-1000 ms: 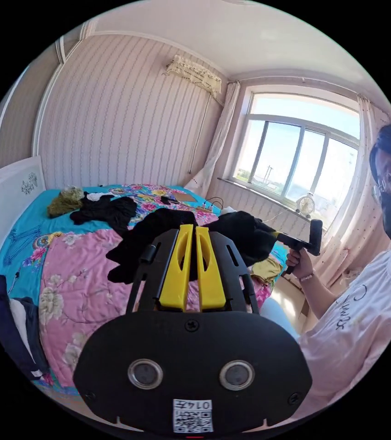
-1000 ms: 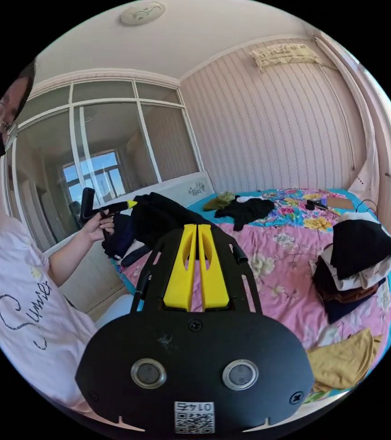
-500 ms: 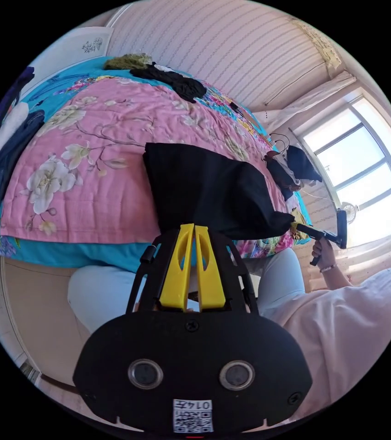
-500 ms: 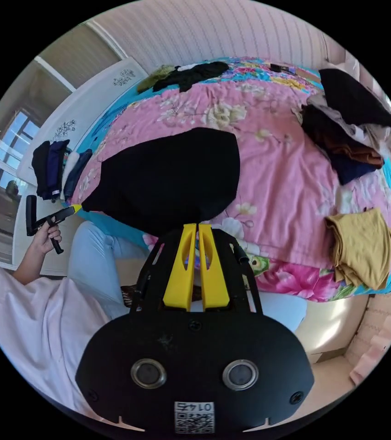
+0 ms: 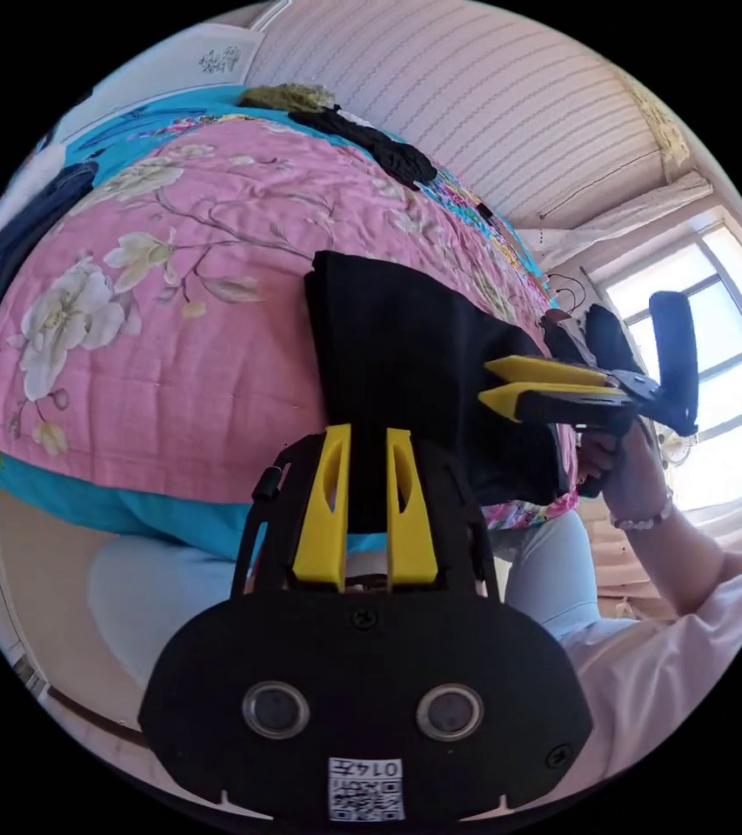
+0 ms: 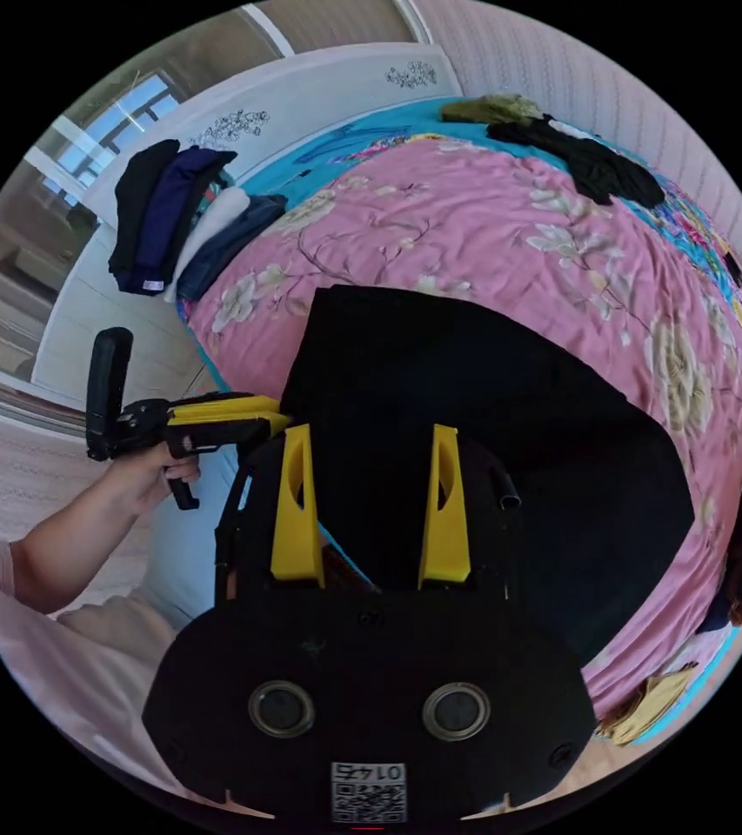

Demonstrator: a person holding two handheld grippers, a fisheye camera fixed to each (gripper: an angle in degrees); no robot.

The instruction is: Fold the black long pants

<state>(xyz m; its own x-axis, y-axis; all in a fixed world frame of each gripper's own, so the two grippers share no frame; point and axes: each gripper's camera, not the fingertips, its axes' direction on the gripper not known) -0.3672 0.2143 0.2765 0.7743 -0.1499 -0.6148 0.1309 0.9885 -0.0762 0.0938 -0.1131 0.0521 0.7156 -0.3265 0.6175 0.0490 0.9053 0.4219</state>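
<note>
The black long pants (image 6: 475, 417) lay spread on the pink floral quilt (image 6: 492, 226) at the near edge of the bed. The left gripper (image 5: 364, 435) had its jaws a little apart over the pants' near edge, while the right gripper (image 6: 371, 435) held its jaws wide above the fabric. A stack of folded dark clothes (image 6: 170, 217) sat near the headboard (image 6: 318, 78).

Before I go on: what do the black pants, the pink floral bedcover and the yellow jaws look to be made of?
Black pants: soft matte fabric, probably a knit or cotton blend; it drapes limply and shows no sheen.
Pink floral bedcover: printed woven cloth, likely cotton, possibly quilted; fine creases and faint stitch lines show.
Yellow jaws of the left gripper and right gripper: rigid moulded plastic by the look; smooth, evenly coloured, with cut-out slots.
</note>
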